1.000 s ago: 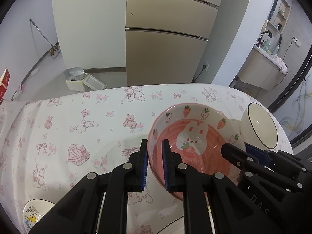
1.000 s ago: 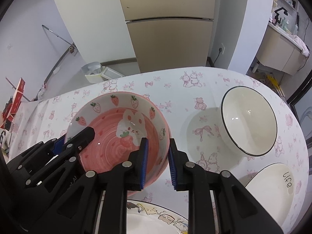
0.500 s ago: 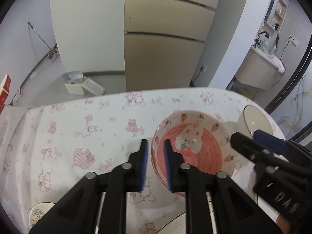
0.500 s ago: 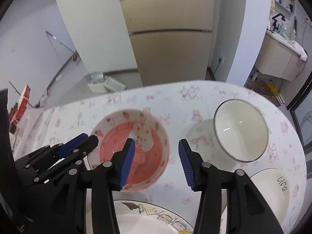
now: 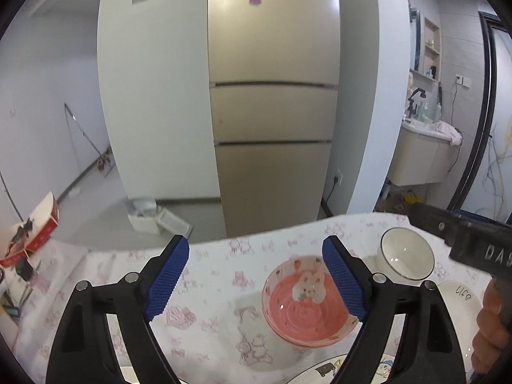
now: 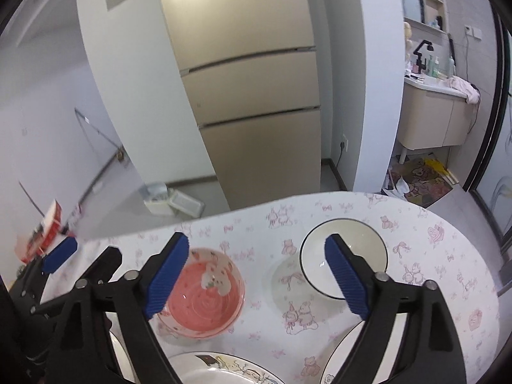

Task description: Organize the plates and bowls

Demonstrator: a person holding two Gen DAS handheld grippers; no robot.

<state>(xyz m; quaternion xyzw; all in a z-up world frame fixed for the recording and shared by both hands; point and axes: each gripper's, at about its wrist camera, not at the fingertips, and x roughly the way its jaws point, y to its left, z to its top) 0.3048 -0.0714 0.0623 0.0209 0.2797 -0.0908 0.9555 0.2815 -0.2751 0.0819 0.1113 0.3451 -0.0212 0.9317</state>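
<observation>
Your left gripper (image 5: 256, 275) and your right gripper (image 6: 256, 275) were both pinched on the rim of the pink bunny bowl (image 5: 307, 307) a moment ago. Now both sets of jaws are opening wide, and nothing is between them. You have let the bowl go and lifted both grippers up and away from it.

The table (image 5: 217, 288) with its pink teddy cloth now fills only the bottom of each picture. The pink bunny bowl sits on it alone, low and right of the middle in the left view, low and left in the right view. That looks like a finished put-down.

The white bowl with the dark rim (image 6: 344, 257) sits near it, to its right. A cartoon plate (image 6: 224, 369) shows at the bottom edge. One of these is probably your next pick.
</observation>
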